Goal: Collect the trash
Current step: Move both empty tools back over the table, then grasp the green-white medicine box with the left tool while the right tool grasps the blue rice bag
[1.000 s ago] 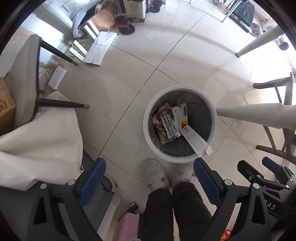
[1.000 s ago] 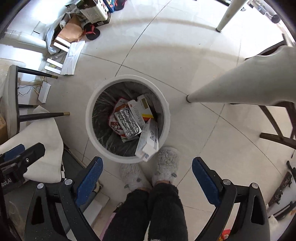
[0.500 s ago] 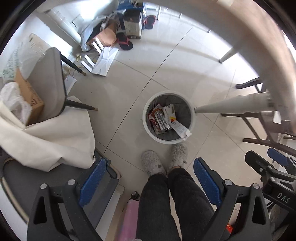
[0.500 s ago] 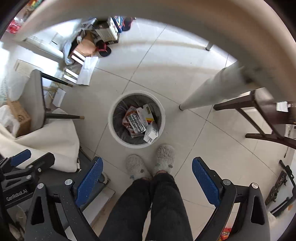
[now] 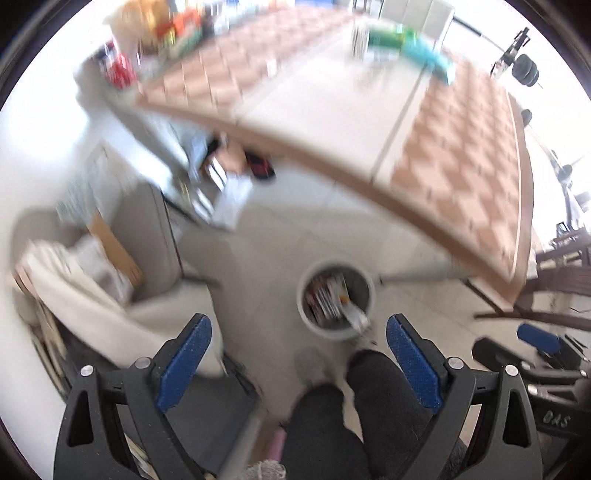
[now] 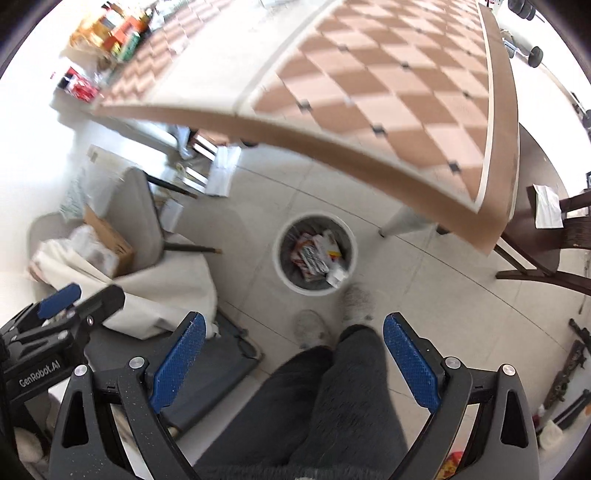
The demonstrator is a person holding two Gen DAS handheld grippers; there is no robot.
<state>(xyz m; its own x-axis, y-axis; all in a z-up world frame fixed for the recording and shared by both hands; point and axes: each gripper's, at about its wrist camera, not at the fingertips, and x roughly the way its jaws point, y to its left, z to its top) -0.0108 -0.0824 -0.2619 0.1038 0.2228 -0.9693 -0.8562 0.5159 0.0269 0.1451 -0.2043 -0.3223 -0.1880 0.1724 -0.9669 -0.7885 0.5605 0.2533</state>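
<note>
A white round trash bin (image 5: 306, 314) stands on the tiled floor below me, with boxes and a blister pack (image 6: 314, 254) inside; it also shows in the right wrist view (image 6: 282, 273). My left gripper (image 5: 297, 343) is open and empty, high above the bin. My right gripper (image 6: 293, 341) is open and empty, also high above it. The left wrist view is blurred. On the checkered table (image 6: 369, 74), a teal and green package (image 5: 410, 48) lies at the far side.
The person's legs and slippers (image 6: 354, 299) stand beside the bin. A grey chair (image 6: 136, 206) with a cardboard box and white cloth is at left. A dark wooden chair (image 6: 546, 236) is at right. Boxes (image 6: 110, 33) crowd the table's far left.
Both grippers have risen well above the bin and tilted up, so the table top has come into view. The bin looks smaller. Both stay open and empty.
</note>
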